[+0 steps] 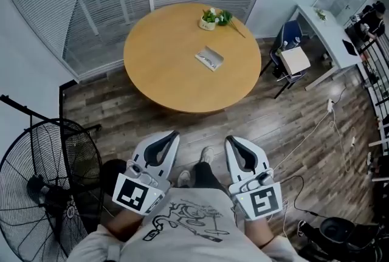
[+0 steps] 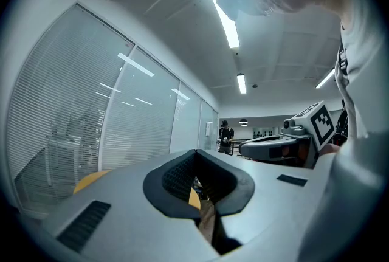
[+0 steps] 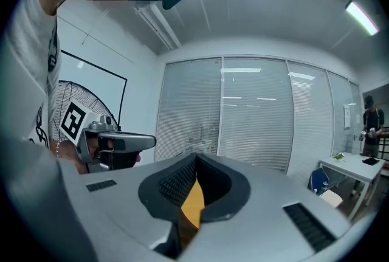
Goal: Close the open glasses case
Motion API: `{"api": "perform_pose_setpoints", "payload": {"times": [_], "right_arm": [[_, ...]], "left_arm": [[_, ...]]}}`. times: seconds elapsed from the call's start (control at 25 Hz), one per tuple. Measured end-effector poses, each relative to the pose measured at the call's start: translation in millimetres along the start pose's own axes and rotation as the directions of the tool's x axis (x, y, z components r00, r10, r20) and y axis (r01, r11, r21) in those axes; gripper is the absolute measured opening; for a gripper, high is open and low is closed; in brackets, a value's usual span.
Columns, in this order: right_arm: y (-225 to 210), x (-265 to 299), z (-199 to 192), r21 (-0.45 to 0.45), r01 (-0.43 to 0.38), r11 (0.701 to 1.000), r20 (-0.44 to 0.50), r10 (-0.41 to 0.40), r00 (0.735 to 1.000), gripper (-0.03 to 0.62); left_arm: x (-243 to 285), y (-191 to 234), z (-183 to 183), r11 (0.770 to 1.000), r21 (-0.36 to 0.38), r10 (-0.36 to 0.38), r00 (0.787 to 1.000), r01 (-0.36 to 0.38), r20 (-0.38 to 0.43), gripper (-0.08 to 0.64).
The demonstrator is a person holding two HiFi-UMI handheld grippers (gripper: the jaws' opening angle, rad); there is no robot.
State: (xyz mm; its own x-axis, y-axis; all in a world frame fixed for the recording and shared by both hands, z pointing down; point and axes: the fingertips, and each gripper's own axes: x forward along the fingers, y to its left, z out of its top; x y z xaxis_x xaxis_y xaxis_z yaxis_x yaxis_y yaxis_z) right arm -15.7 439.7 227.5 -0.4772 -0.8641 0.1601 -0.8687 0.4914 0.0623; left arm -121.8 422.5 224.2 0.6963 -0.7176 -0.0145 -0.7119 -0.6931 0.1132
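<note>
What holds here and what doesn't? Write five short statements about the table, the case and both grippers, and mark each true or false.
1. The glasses case lies open on the round table. True.
2. The left gripper is clamped on the case. False: it is held low by the person's body, away from the table, with its jaws together on nothing.
3. A plant pot stands on the table beyond the case. True.
4. The right gripper has its jaws wide apart. False: they are together and empty.
5. The fan stands on the table. False: it stands on the floor at the left.
</note>
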Motion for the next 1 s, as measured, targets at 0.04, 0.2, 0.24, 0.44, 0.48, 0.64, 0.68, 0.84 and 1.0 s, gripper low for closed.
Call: {"api": "perform_pose_setpoints", "payload": {"times": [0.04,0.2,0.24,0.44,0.48,0.64,0.68,0.84,1.0], "right_arm": [[-1,1,0,0.001,0.0,1.0,0.003,0.0,1.0,0.009],[-9,3,-3,0.008,-0.002,1.0,0.019,0.002,1.0,0.009],[-11,4,-3,0.007,-0.004,1.0,0.02,0.004,1.0,0.009],[-20,12,-4,-0.004,-0.006,1.0,0.016,0.006,1.0,0.009],[-23,13,-5,0.001,-0.005,1.0,0.02,0.005,1.0,0.009],[-36,19,3,0.037,0.026,0.999,0.094,-0.029,0.995,0.009],[-39,20,3,0.038,0.028,0.999,0.1,-0.032,0.995,0.009],[-51,26,2,0.036,0.016,0.999,0.094,-0.02,0.995,0.009],[-67,35,0,0.027,0.006,1.0,0.082,-0.008,0.997,0.009]], "left_arm": [[1,0,-1,1.0,-0.002,0.0,1.0,0.0,0.001,0.018],[9,-2,-3,1.0,-0.009,-0.002,1.0,0.003,0.015,0.018],[11,-1,-4,1.0,-0.01,-0.003,1.0,0.003,0.017,0.018],[23,3,-5,0.999,-0.032,-0.011,1.0,0.012,0.021,0.018],[27,3,-7,0.999,-0.039,-0.014,1.0,0.014,0.02,0.018],[40,5,-10,0.999,-0.042,-0.014,1.0,0.014,0.013,0.018],[43,6,-10,0.999,-0.043,-0.013,1.0,0.013,0.012,0.018],[57,6,-10,0.999,-0.043,-0.013,1.0,0.014,0.014,0.018],[75,8,-12,0.999,-0.041,-0.014,1.0,0.014,0.012,0.018]]}}
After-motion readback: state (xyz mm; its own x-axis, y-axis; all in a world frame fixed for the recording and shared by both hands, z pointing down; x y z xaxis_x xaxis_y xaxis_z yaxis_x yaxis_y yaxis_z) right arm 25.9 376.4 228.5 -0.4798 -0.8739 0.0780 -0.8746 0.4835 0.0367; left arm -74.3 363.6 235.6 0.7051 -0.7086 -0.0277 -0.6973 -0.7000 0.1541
